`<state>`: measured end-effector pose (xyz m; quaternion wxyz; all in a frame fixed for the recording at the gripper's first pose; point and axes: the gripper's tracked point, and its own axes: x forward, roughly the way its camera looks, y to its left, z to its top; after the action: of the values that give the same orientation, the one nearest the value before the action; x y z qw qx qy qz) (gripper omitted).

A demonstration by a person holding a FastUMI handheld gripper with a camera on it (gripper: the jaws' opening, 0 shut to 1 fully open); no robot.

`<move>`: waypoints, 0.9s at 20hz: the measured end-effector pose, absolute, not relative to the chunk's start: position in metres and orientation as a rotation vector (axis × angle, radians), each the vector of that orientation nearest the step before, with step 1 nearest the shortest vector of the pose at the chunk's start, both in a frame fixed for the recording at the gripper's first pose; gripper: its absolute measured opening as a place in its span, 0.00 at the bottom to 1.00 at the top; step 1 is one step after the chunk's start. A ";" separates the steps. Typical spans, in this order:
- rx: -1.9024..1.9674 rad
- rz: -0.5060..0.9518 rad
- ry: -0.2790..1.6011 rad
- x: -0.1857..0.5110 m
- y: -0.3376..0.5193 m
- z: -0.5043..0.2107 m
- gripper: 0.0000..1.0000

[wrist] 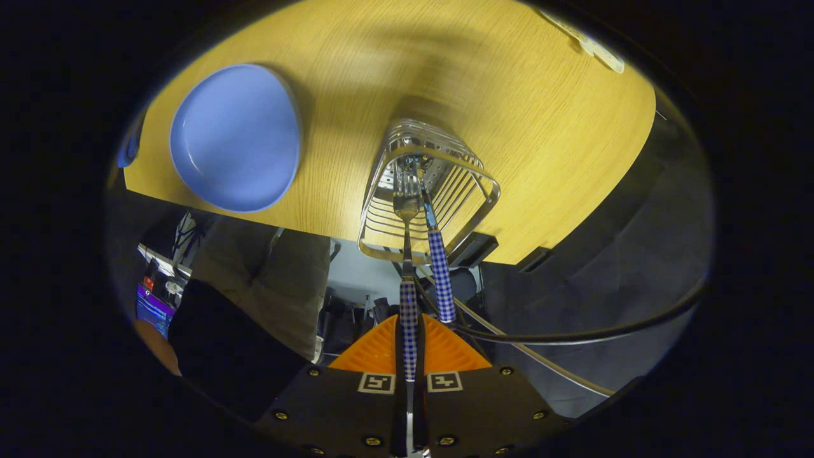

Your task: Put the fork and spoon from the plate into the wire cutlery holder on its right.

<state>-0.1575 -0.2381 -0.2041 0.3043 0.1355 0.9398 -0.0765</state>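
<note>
My gripper [409, 346] is shut on the blue-and-white checked handle of the fork [407, 203]. The fork points away from me, and its tines reach down into the wire cutlery holder [381, 210]. The holder stands on the wooden table near its front edge, just beyond my fingers. A second checked-handle utensil, which I take to be the spoon [441, 273], leans in the holder just right of the fork, its head hidden low inside. The blue plate [235, 137] lies to the holder's left with nothing on it.
The table's front edge [305, 229] runs just below the plate and holder. Below it are a person's trouser leg [267, 280] and dark clutter. A black cable [572, 334] curves across on the right. A small white object [598, 51] lies at the table's far side.
</note>
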 end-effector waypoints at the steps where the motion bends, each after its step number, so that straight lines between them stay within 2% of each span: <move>1: 0.359 -0.210 2.483 -0.149 -0.239 -0.207 0.04; 6: 0.350 -0.245 2.460 -0.142 -0.249 -0.219 0.04; 12: 0.346 -0.268 2.451 -0.147 -0.252 -0.215 0.13; 13: 0.352 -0.268 2.447 -0.147 -0.251 -0.213 0.25; 14: 0.351 -0.270 2.447 -0.148 -0.251 -0.211 0.32; 15: 0.352 -0.267 2.442 -0.150 -0.249 -0.209 0.34; 16: 0.346 -0.268 2.436 -0.152 -0.250 -0.207 0.41; 17: 0.336 -0.276 2.423 -0.151 -0.253 -0.201 0.69; 18: 0.337 -0.282 2.413 -0.150 -0.256 -0.194 0.79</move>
<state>-0.1504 -0.2560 -0.1943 0.3378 0.1294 0.9260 -0.1084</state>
